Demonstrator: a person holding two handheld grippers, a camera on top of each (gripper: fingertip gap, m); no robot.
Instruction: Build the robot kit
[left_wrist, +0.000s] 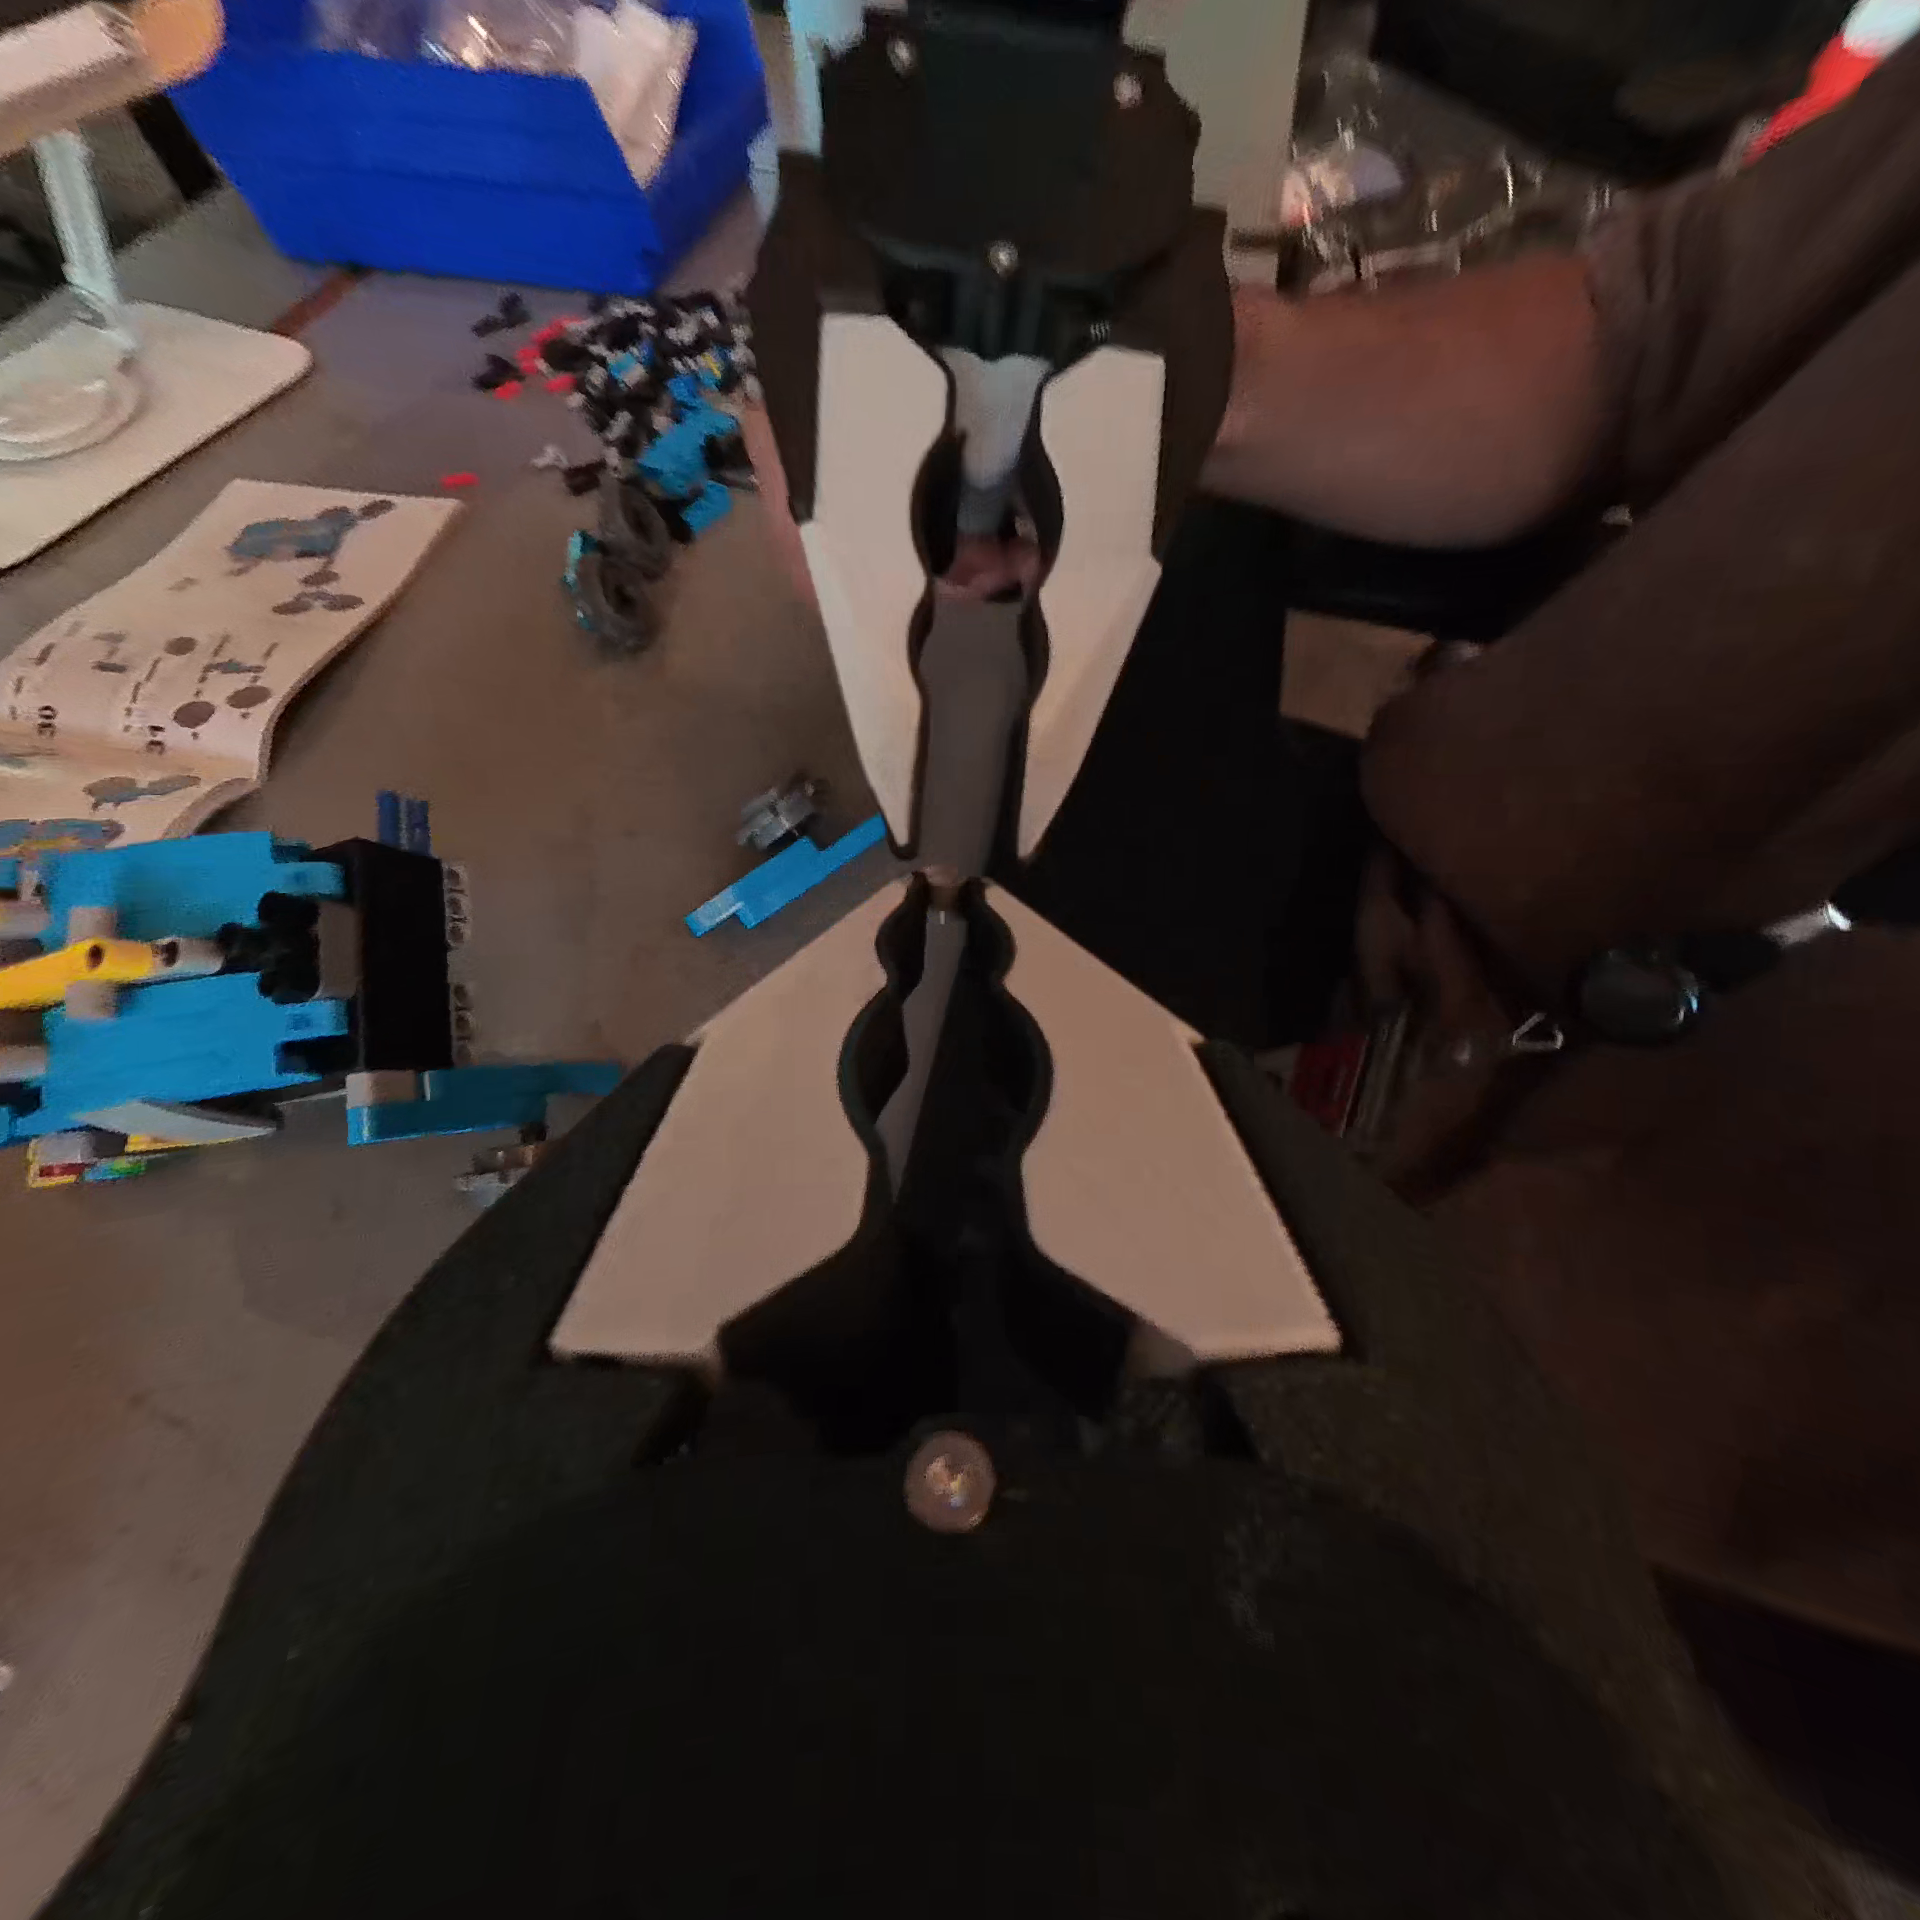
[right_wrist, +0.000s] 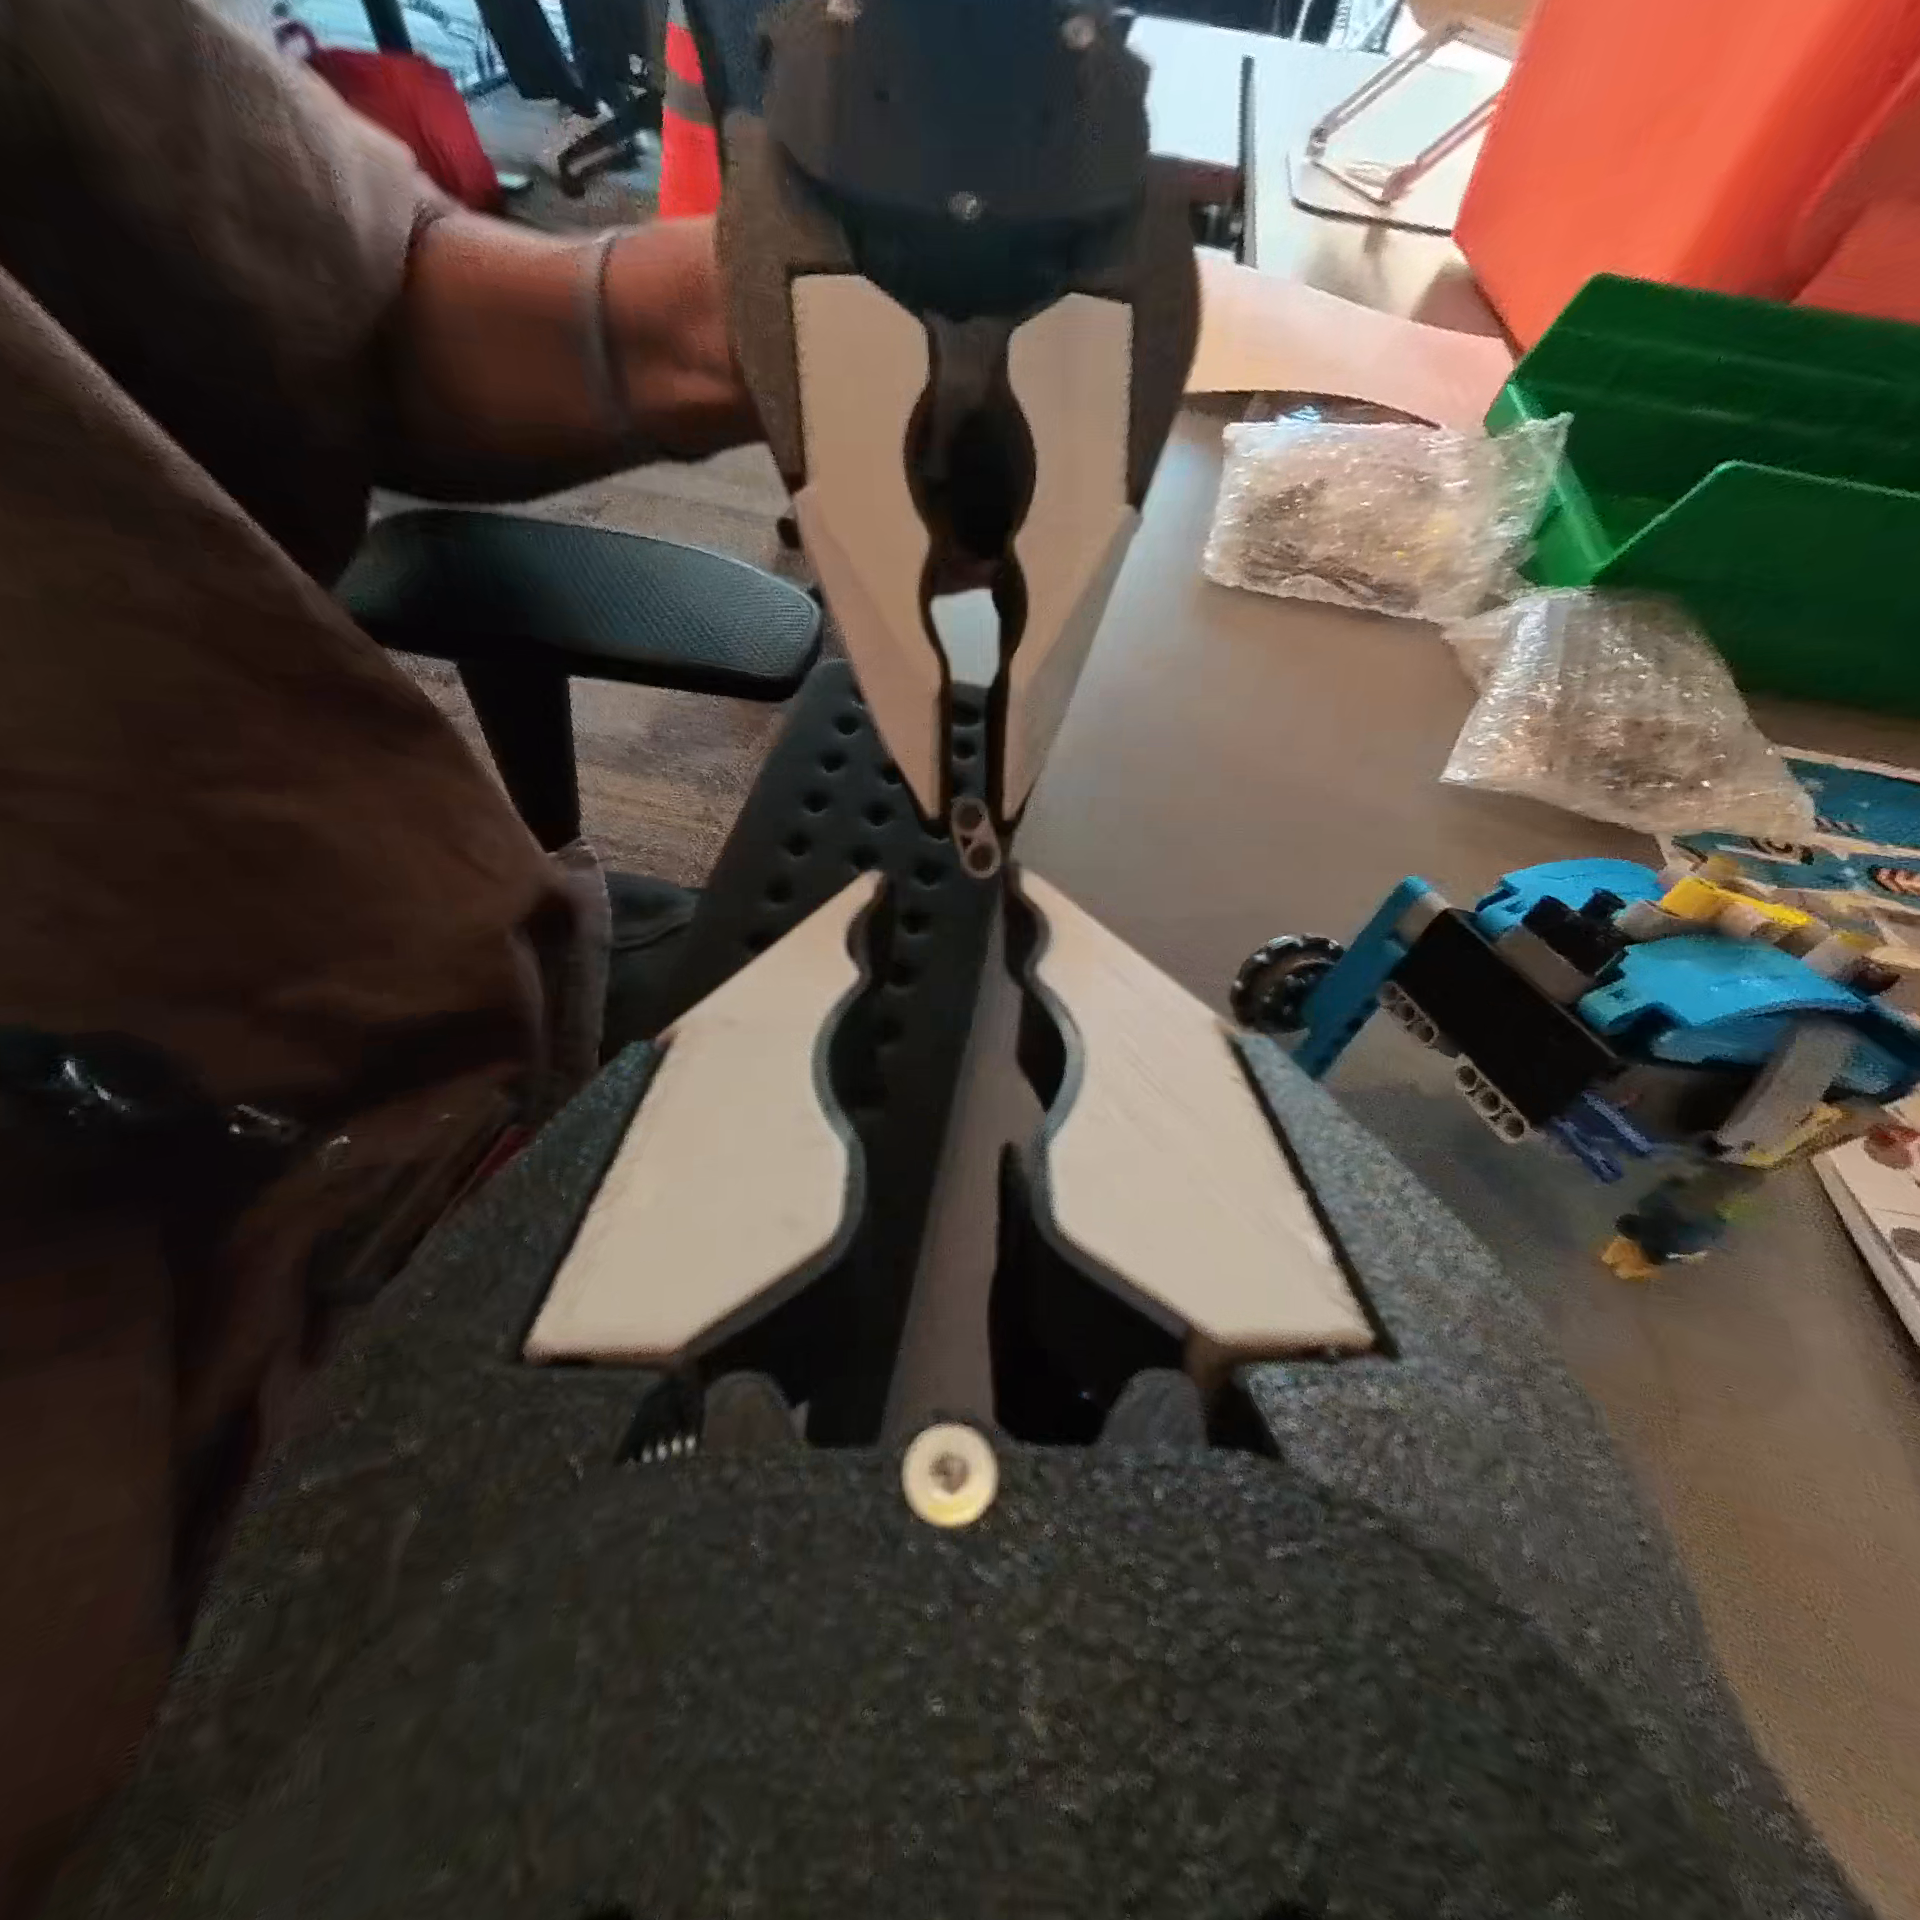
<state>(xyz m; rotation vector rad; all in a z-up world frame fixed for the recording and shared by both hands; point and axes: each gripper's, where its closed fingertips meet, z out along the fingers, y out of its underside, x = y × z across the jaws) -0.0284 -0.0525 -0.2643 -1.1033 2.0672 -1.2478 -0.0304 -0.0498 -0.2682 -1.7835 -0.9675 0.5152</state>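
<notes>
My two grippers face each other tip to tip above the table's edge. My left gripper is shut on a small grey two-hole connector piece, which shows clearly in the right wrist view. My right gripper has its jaws a narrow way apart, its tips just short of that piece and not gripping it. In the left wrist view the right gripper comes in from above. A blue, black and yellow brick-built vehicle lies on the table beside the grippers; it also shows in the right wrist view.
The table holds an open instruction booklet, a pile of loose small pieces, a blue angled beam, a blue bin, green bins and two bags of parts. A person's arm and a chair armrest are close by.
</notes>
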